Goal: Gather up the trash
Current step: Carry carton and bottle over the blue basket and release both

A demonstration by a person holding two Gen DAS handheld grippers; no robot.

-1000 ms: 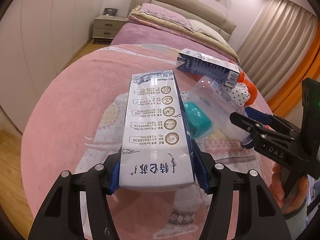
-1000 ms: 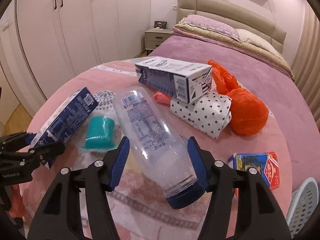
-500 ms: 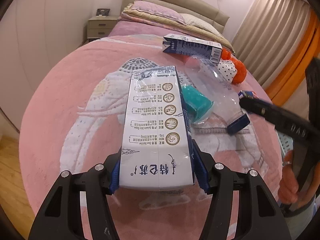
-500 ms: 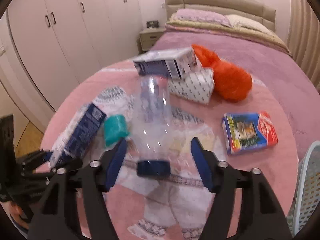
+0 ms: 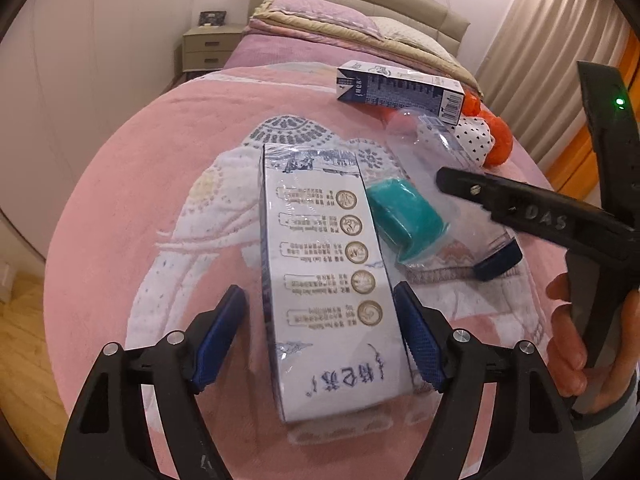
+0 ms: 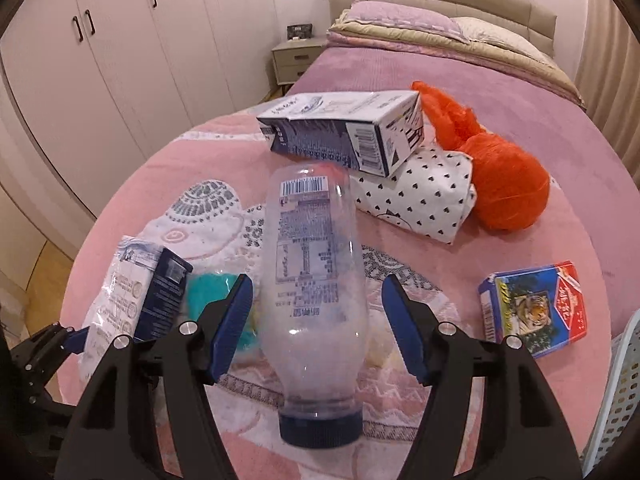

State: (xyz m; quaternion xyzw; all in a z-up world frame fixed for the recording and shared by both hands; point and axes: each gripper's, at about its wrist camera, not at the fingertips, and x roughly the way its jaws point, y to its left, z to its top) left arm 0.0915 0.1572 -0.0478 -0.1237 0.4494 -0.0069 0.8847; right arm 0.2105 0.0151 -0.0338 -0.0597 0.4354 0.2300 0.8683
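Left unit first: half a second ago the left gripper [image 5: 320, 336] was clamped on the long white printed carton [image 5: 332, 292]; its blue pads now stand off both sides of that carton, jaws wide, and the carton lies flat on the pink elephant-print blanket [image 5: 160, 160] between the fingers. Just right of the carton, beyond the right finger, lies a teal plastic cup [image 5: 404, 220] on its side.

Right unit: the right gripper [image 6: 316, 324] remains spread, jaws wide. The clear plastic bottle with the dark blue cap [image 6: 312, 280] now lies lengthwise between its fingers, cap toward the camera, where before it sat blurred and further ahead. The left pad is close against the bottle's side; the right pad is clear of it.

Pose: in the left wrist view the right gripper reaches in from the right edge, held in a bare hand [image 5: 572, 344] wrapped round its grip.

Ahead of the right gripper, a blue-and-white box [image 6: 344, 132] rests on a white heart-dotted bundle [image 6: 420, 196], touching an orange mesh bag [image 6: 504, 180]. Right of the fingers lies a flat tiger-print packet [image 6: 536, 312], and a white perforated basket [image 6: 620, 384] is at the edge.
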